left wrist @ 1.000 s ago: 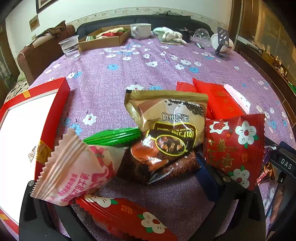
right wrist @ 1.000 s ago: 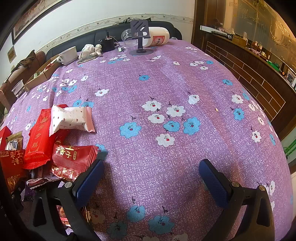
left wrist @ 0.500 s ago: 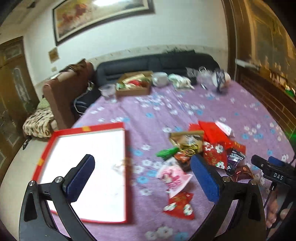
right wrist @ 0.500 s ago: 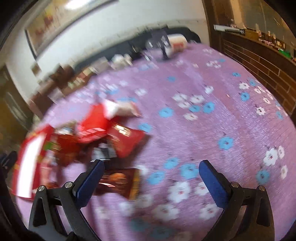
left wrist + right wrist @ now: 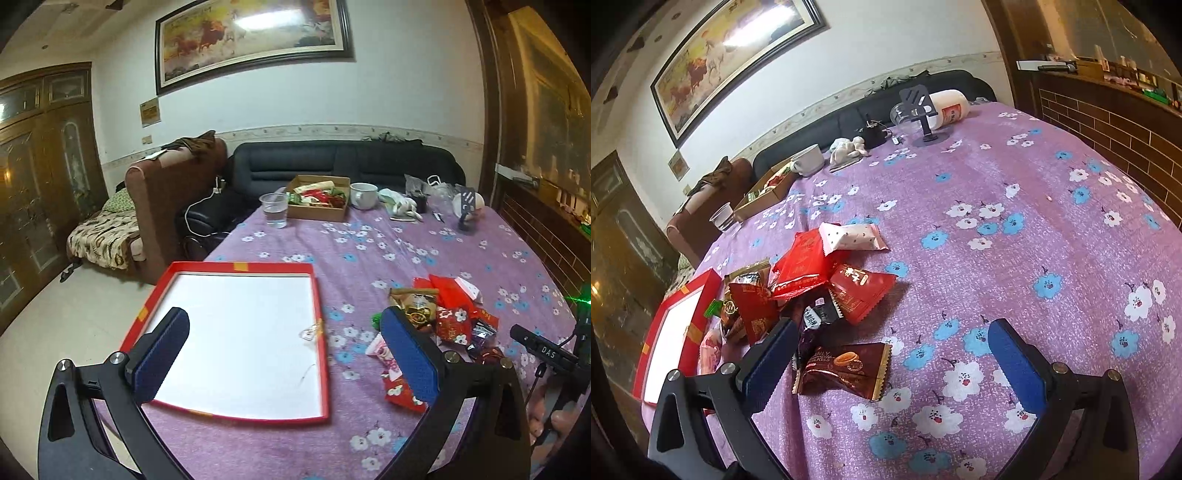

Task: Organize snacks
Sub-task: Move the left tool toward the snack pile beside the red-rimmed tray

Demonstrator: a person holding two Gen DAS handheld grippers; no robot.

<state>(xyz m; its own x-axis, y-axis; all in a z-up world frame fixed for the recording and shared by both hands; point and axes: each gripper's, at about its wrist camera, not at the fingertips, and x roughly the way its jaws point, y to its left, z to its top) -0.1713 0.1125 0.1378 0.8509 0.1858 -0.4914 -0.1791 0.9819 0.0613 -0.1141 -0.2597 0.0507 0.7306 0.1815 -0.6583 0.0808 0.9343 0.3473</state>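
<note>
Change since earlier frames: both grippers have pulled up and back from the table; the left view now takes in the whole red tray, no longer filled by packets.
Left gripper: fingers spread wide, holding nothing, hovering over the tray's near half.
Right gripper: fingers spread wide, empty, above the brown biscuit packet.
Snack pile: loose on the purple floral tablecloth, at 3 o'clock from the red tray; none lies in the tray.
Pile makeup: red packets overlapping, a white dotted packet at the 12 o'clock edge, a pink packet nearest the tray.
Risk, overlap: closing on stacked wrappers would likely lift two or drag a neighbour.
Risk, slick film: a pinch on a crimped end may slip.
Risk, tray rim: a low carry could catch the raised wall and drop the packet short.
Edges: tray's near and 9 o'clock sides lie close to the table edge.
Open room: broad bare cloth at 3 o'clock of the pile; the cardboard box and plastic cup stand well apart at 12 o'clock.
</note>
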